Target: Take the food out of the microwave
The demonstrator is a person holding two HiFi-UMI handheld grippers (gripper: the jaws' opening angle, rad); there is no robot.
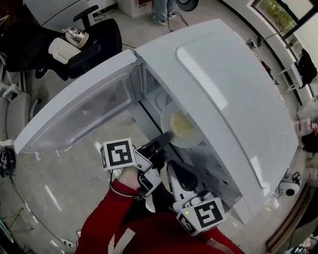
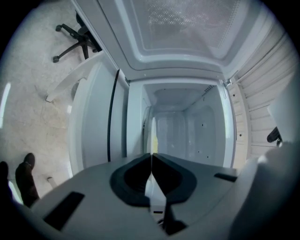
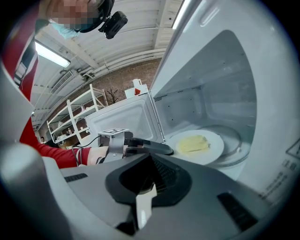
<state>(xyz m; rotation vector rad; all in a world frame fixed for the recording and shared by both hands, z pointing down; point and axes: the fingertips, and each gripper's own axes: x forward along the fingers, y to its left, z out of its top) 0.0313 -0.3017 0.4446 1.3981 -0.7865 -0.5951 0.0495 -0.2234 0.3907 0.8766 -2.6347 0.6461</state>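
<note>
A white plate point(image 1: 189, 143) with yellow food point(image 1: 181, 124) sits at the mouth of the open white microwave point(image 1: 223, 99). My left gripper point(image 1: 165, 137) reaches in from the left and is shut on the plate's near rim. In the left gripper view the plate point(image 2: 152, 133) shows edge-on between the closed jaws of the left gripper point(image 2: 151, 157). The right gripper view shows the plate point(image 3: 208, 155), the food point(image 3: 193, 143) and the left gripper point(image 3: 166, 150) on the rim. My right gripper point(image 1: 178, 171) point(image 3: 150, 158) hangs back below the opening, jaws together, holding nothing.
The microwave door point(image 1: 79, 111) swings wide open to the left. A glass turntable point(image 3: 236, 140) lies under the plate. A black office chair point(image 1: 97, 34) carrying a kettle and a cup stands on the floor beyond. A person's legs point(image 1: 161, 10) show at the top.
</note>
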